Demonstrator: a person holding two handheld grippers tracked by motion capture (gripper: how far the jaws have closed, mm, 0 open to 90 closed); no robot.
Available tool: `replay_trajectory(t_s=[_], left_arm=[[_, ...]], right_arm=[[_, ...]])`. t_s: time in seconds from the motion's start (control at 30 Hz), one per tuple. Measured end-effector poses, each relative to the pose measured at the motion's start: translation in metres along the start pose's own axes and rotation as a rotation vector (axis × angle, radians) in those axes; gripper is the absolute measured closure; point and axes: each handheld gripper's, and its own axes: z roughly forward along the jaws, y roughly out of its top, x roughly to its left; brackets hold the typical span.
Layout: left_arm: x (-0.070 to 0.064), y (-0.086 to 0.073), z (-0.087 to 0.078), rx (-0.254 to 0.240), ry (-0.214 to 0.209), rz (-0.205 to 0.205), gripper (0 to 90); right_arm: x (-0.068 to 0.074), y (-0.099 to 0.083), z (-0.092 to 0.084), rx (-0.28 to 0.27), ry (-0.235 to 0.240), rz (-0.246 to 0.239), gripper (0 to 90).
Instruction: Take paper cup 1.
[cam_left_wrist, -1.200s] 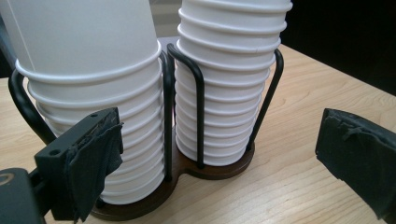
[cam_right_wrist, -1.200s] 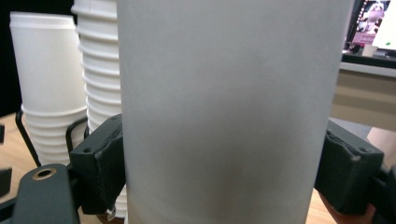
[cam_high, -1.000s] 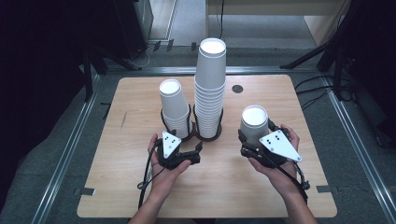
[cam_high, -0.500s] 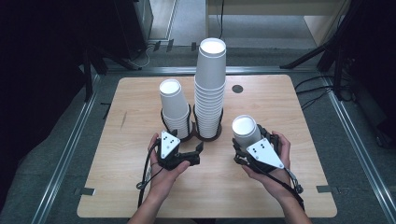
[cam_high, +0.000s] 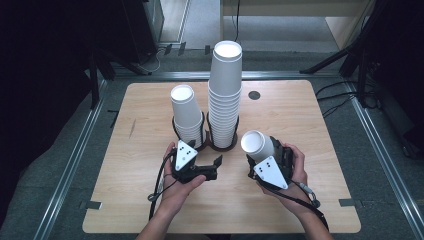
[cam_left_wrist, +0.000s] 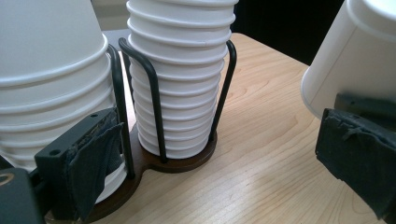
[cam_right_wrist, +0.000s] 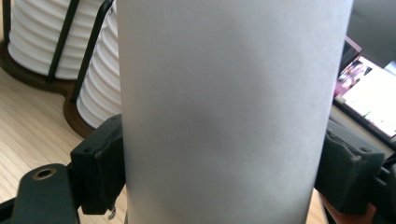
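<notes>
Right gripper (cam_high: 261, 159) clamped on a single cup (cam_high: 256, 145), upside down and tilted, just above the bench (cam_high: 310, 120) to the right of the tall stack (cam_high: 224, 95). Left gripper (cam_high: 212, 167) apart, jaws either side of the holder (cam_high: 220, 145), probably bracing it, though contact unclear. Best lowered slowly, kept clear of the wire posts, base levelled before release. Cup plain white paper, tapered, rolled rim, no dents visible.

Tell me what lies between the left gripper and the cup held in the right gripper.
Bare wood of the table separates the left gripper from the single cup, clamped in the right gripper, per the high view.
</notes>
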Motion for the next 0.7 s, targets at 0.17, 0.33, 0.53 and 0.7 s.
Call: replay_trajectory(t_s=[0.17, 0.33, 0.53, 0.7], left_arm=[[0.001, 0.002, -0.001, -0.001, -0.02, -0.017, 1.1], [0.003, 0.004, -0.003, -0.007, -0.046, -0.04, 1.2], [-0.001, 0.005, -0.005, -0.016, -0.107, 0.016, 1.5], [-0.012, 0.005, -0.006, -0.013, -0.174, 0.097, 1.5]], right_arm=[[0.01, -0.002, 0.001, -0.005, -0.022, -0.088, 15.9], [0.017, -0.004, 0.001, -0.01, -0.026, -0.139, 15.9], [0.02, -0.002, 0.0, -0.019, 0.039, -0.087, 16.0], [0.018, 0.001, -0.001, -0.027, 0.098, -0.017, 16.1]])
